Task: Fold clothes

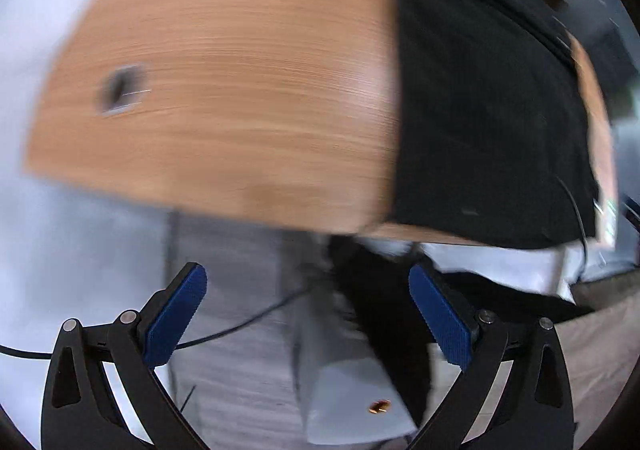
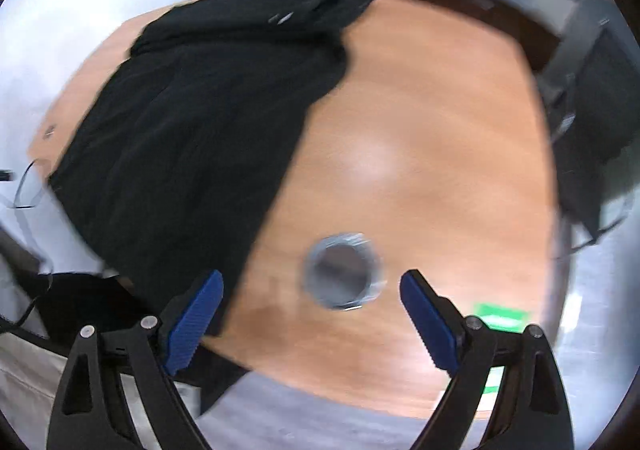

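No readable writing or brand anywhere; both views blurred. Your left claw is spread wide, holding nothing, off the bench edge w/ the floor below it. Black garment lies on the bench ahead, to its right. Your right claw is also wide, empty, over the bench near a round cable hole; garment ahead-left.

One black garment lies spread lengthwise on the wooden tabletop, rumpled with shallow folds. Its near end overhangs the tabletop's front edge. The far end is bunched. Both views are blurred.
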`<move>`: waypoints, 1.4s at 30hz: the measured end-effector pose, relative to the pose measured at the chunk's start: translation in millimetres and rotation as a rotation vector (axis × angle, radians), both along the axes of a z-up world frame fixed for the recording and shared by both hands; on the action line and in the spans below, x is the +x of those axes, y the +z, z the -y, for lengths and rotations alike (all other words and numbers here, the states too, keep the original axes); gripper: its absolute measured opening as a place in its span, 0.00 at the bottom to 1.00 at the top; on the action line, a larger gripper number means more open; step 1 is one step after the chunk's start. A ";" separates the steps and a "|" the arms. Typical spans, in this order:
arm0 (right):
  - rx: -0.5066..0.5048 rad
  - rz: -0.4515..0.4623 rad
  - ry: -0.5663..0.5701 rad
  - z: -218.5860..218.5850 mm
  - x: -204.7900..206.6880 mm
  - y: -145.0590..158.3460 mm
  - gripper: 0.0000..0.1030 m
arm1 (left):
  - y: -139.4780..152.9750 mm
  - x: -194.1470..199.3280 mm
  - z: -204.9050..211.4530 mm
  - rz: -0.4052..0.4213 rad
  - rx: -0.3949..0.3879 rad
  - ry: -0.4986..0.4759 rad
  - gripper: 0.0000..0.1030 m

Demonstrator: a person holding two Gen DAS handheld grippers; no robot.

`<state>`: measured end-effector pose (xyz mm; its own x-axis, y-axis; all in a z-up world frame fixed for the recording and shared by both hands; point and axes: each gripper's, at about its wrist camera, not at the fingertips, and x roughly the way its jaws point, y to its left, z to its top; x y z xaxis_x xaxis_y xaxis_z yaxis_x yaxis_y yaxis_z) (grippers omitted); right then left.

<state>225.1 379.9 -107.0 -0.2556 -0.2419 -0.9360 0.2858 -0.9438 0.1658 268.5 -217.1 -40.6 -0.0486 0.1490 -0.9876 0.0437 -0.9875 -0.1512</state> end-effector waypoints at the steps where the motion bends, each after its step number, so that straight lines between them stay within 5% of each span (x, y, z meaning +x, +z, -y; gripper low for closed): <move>1: -0.043 0.017 0.010 5.1 3.6 -7.9 0.89 | -7.6 -11.0 -15.0 0.000 0.047 -0.046 0.98; 5: -0.208 0.109 0.014 19.4 11.9 -40.5 0.84 | -39.0 -52.6 -47.2 0.031 0.224 -0.147 0.96; 13: -0.409 0.219 -0.095 7.8 18.4 -70.6 0.82 | -69.8 -90.2 -9.2 0.114 0.551 -0.006 0.95; 19: -0.422 0.230 -0.101 13.6 17.8 -74.9 0.81 | -67.9 -97.7 20.3 0.145 0.643 0.038 0.95; 23: -0.375 0.257 -0.058 21.8 22.5 -76.2 0.81 | -27.3 -90.6 47.4 0.200 0.808 0.011 1.00; 27: -0.336 0.275 -0.038 12.9 29.9 -74.2 0.81 | 3.6 -65.9 58.6 0.289 0.708 -0.083 1.00; 31: -0.323 0.257 -0.036 8.6 30.2 -69.8 0.81 | 4.0 -81.3 47.1 0.158 0.574 -0.053 1.00; 34: -0.312 0.260 -0.011 14.9 30.0 -74.0 0.81 | -21.0 -107.8 27.1 0.090 0.524 -0.057 1.00; 39: -0.323 0.238 0.003 22.1 29.4 -71.7 0.81 | -80.3 -144.4 -9.0 0.127 0.433 -0.092 0.98; 42: -0.325 0.221 0.002 22.7 29.5 -69.6 0.81 | -86.2 -145.3 -22.3 0.110 0.409 -0.137 0.97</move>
<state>254.6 357.2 -176.6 -0.0552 -0.5354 -0.8428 0.2116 -0.8312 0.5142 123.3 -194.8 -126.8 0.1013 0.5267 -0.8440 -0.0460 -0.8450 -0.5328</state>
